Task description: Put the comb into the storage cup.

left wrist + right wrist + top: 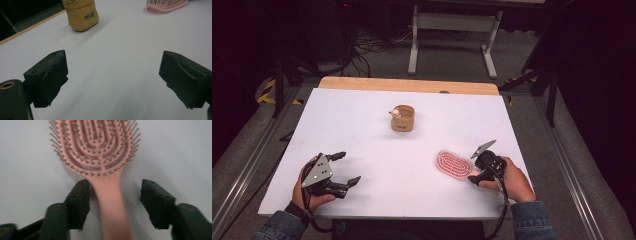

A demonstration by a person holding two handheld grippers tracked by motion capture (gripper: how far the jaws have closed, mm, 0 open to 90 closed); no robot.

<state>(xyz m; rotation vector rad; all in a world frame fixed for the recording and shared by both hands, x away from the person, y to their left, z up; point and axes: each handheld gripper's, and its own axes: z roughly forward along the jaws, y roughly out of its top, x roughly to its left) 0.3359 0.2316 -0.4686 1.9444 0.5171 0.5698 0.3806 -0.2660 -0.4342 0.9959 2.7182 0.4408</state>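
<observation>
Pink plastic hairbrush (455, 164) lying bristles-up on the white table (377, 140), at about 4 o'clock from the table's centre, its oval head toward 10 o'clock and its handle toward the person's right hand (512, 179). Right claw (475, 176): held low over the handle end of the brush. In the right gripper view the handle (113, 207) runs up between the two black jaws; the left jaw sits just beside or against the handle, and the right jaw stands apart from it with bare table between, so the brush is straddled and not pinched. That view is slightly blurred, and contact on the left side cannot be settled. Left claw (346, 170): held by the left hand (307, 192) near the table's 7 o'clock corner, jaws spread wide and released, nothing between them; the left gripper view shows bare white surface across the gap. A grey three-cornered plate (318, 171) tops this gripper, and a like plate (483, 147) stands tilted above the right one. Tan cup-like container (403, 118) with a small pale figure at its rim and dark lettering on its side: upright near the table's centre, toward 12 o'clock, well apart from both claws and from the brush. A strip of bare wood (407, 84) edges the far side of the table. Denim sleeves (532, 220) enter from 6 o'clock.
</observation>
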